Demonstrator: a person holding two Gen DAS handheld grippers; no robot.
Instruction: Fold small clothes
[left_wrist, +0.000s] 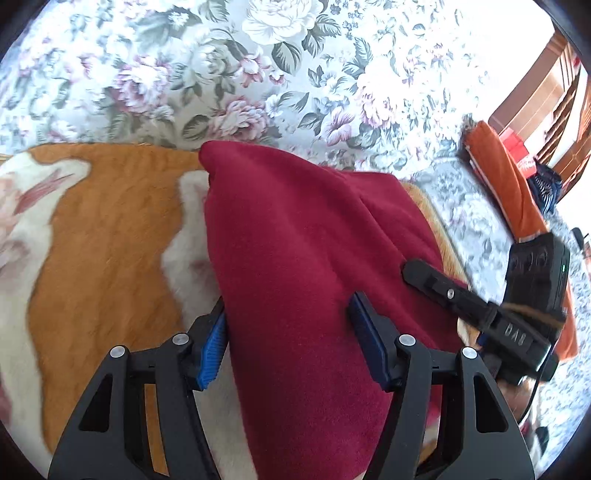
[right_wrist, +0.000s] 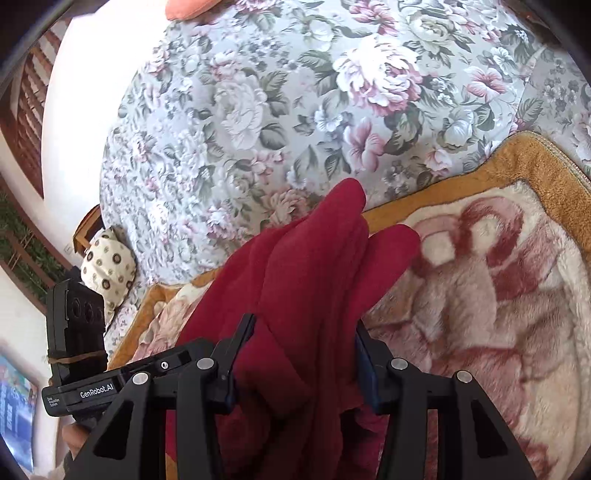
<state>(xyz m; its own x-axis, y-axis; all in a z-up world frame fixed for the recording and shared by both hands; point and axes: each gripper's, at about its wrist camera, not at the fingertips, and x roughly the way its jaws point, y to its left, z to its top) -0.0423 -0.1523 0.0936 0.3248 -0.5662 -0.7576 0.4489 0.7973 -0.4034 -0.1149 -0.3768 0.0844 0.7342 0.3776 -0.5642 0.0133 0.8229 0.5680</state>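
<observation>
A dark red garment lies bunched on an orange and white plush blanket. My left gripper is open, its blue-padded fingers standing either side of the garment's near end. The right gripper's finger reaches in from the right in the left wrist view. In the right wrist view the same red garment runs between the fingers of my right gripper, which is open and straddles the folded cloth. The garment's far tips rest on the blanket's edge.
A floral bedspread covers the bed beyond the blanket. An orange cushion and a red box lie at the far right. A patterned cream pillow sits at the bed's left edge, by a wooden frame.
</observation>
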